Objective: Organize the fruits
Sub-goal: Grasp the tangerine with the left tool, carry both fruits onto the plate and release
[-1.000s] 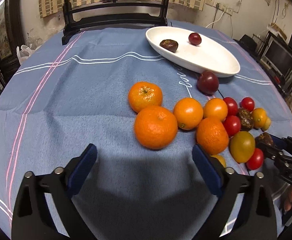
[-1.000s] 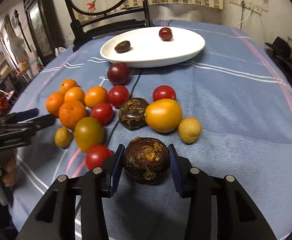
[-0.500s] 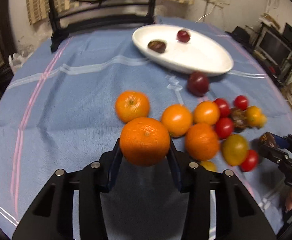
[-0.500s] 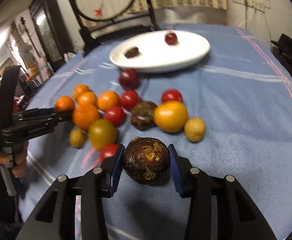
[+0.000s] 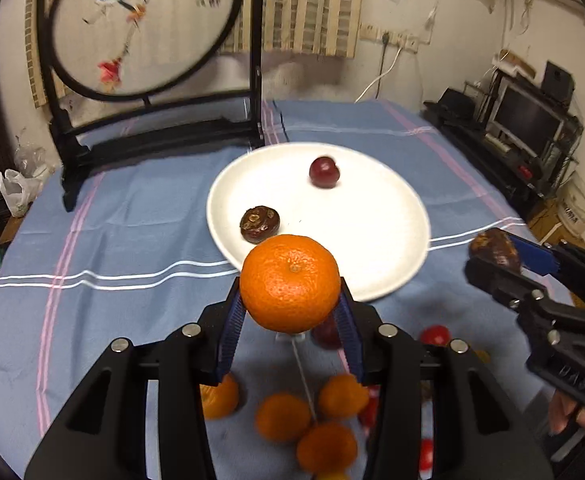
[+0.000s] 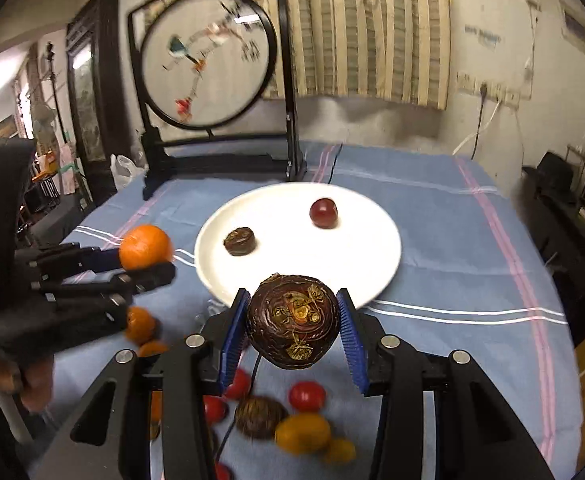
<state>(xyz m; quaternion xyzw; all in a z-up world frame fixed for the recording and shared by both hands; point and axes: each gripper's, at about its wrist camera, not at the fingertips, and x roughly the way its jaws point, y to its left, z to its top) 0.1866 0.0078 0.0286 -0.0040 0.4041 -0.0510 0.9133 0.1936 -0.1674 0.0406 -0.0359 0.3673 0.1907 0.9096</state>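
My left gripper (image 5: 290, 304) is shut on a large orange (image 5: 290, 283), held in the air just short of the white plate (image 5: 380, 216). The plate holds a red plum (image 5: 324, 172) and a small dark brown fruit (image 5: 259, 224). My right gripper (image 6: 293, 322) is shut on a round dark brown fruit (image 6: 293, 327), also lifted near the plate's (image 6: 368, 248) front rim. Each gripper shows in the other's view: the right one (image 5: 496, 258) at the right, the left one (image 6: 148, 256) at the left. Below lie several oranges (image 5: 284, 416) and red and yellow fruits (image 6: 306, 396).
A blue striped cloth (image 5: 132, 240) covers the table. A black stand with a round embroidered screen (image 5: 144, 28) rises behind the plate. A thin cord (image 5: 302, 376) lies among the fruits. A person's hand (image 6: 32, 380) holds the left tool. Shelves with electronics (image 5: 528, 120) stand to the right.
My left gripper closed on the large orange and lifted it toward the plate. My right gripper rose with the dark brown fruit, also nearer the plate. The loose fruits now lie beneath both grippers.
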